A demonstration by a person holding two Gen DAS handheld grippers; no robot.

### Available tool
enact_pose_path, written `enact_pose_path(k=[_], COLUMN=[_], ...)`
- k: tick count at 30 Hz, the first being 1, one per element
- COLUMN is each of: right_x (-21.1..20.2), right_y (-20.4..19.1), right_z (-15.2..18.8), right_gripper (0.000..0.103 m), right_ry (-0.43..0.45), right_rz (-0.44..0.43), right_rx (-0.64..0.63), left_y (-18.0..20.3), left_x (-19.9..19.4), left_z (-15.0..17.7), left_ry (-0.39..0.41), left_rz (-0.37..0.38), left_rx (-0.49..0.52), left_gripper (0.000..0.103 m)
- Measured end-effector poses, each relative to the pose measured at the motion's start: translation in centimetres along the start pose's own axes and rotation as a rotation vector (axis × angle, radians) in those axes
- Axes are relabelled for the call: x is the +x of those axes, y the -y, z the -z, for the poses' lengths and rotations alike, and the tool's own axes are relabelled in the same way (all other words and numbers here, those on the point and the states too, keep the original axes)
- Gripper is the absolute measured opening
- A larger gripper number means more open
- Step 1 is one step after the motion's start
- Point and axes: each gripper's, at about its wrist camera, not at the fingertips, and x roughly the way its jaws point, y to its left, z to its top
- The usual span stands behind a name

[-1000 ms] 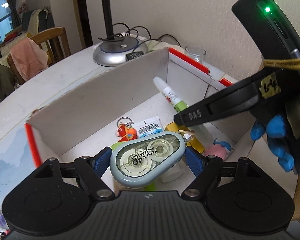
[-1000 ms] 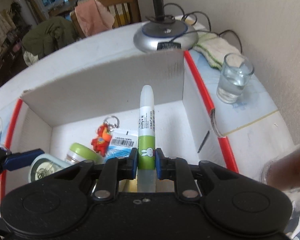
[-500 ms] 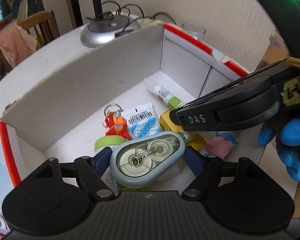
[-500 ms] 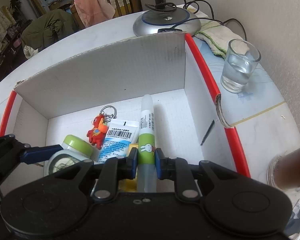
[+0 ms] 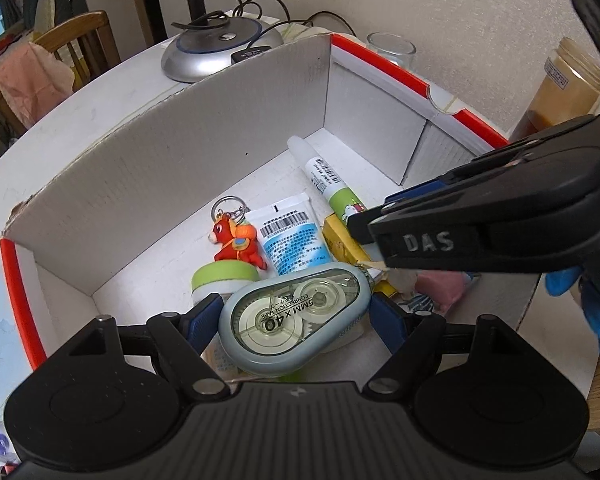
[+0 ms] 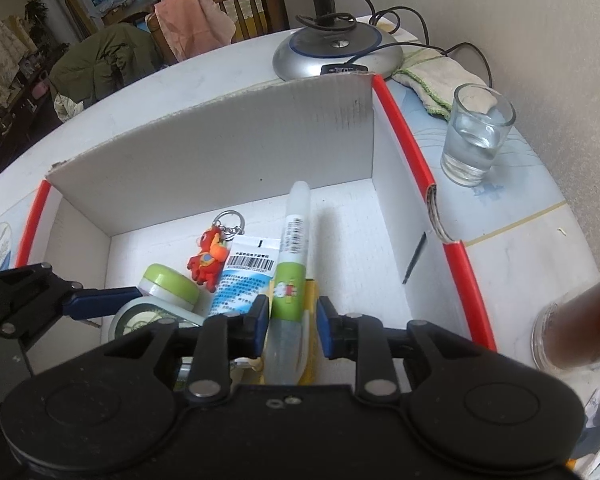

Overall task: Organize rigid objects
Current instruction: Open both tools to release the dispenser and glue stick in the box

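in the upper middle of the frame a silver lamp base stands with black cables. a glass of water is at the right, a wooden chair behind.

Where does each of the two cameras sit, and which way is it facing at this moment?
Left wrist: on the left gripper, looking down into the cardboard box; its fingers clamp the correction tape; the right gripper crosses the view.
Right wrist: on the right gripper, looking into the same box; its fingers stand apart around the glue pen.
Shared: box, glue pen, red keychain.
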Motion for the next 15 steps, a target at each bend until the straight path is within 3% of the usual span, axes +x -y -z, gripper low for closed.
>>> enact_pose_path(k=[15], right_x=[-3.5], right_y=[-1.3], right_z=[0.7], right_gripper=[0.041], right_ry=[0.073], right_rz=[-0.026], right_rx=[-0.012], left_y=[-0.6], left_x=[-3.9], left_z=[1.7], left_ry=[0.120], left_rz=[0.014], left_rx=[-0.054], left_gripper=[0.080])
